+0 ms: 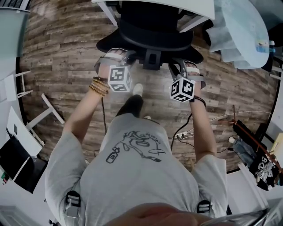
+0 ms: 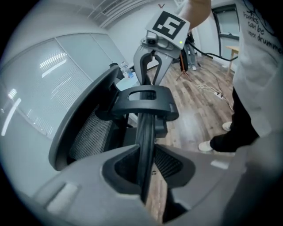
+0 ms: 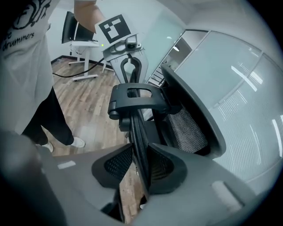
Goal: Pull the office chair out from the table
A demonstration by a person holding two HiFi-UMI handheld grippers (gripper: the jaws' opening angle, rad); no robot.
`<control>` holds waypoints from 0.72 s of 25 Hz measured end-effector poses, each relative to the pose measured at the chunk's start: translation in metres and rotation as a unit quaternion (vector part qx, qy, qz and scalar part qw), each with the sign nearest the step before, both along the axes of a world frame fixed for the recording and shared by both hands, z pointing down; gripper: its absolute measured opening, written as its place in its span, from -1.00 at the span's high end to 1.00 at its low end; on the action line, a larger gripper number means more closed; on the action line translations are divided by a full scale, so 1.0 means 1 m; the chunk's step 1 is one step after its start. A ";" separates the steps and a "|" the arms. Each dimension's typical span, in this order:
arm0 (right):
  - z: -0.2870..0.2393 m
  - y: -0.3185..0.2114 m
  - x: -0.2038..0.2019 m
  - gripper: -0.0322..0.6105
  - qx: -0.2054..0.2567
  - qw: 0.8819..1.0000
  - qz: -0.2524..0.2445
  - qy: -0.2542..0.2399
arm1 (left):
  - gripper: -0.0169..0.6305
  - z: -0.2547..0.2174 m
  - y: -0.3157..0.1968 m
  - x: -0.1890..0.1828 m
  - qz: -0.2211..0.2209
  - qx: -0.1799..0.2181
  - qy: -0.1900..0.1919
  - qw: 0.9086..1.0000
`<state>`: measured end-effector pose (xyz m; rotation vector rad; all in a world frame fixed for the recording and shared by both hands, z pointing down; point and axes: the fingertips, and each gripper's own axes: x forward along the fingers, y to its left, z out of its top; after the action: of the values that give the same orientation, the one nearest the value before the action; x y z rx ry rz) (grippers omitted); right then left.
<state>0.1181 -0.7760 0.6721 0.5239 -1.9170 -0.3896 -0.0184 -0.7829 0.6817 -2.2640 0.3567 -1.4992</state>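
The white table [image 1: 201, 9] lies at 12 o'clock from me. The office chair [image 1: 150, 31] stands pushed in under its edge with its back toward me, so I judge the pull is not yet begun. I take the top rim [image 2: 146, 128] of the chair back at two places so that it should come straight and not swivel: the left hand-held gripper [image 2: 148, 174] at 11 o'clock and the right hand-held gripper [image 3: 140, 172] at 1 o'clock each have their jaws pressed on this thin black rim.
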 end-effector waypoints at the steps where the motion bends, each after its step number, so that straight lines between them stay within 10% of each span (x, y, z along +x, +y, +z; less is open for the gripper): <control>1: 0.000 0.003 0.000 0.56 -0.001 1.000 0.000 0.002 | 0.63 0.000 0.003 -0.001 0.000 -0.001 -0.002 1.000; 18: -0.004 0.092 -0.013 0.58 -0.028 1.000 -0.001 -0.007 | 0.64 -0.004 0.086 -0.012 0.015 -0.026 -0.009 0.999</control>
<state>0.1052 -0.6836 0.6678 0.4884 -1.9368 -0.3328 -0.0303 -0.6965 0.6775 -2.2845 0.2794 -1.5293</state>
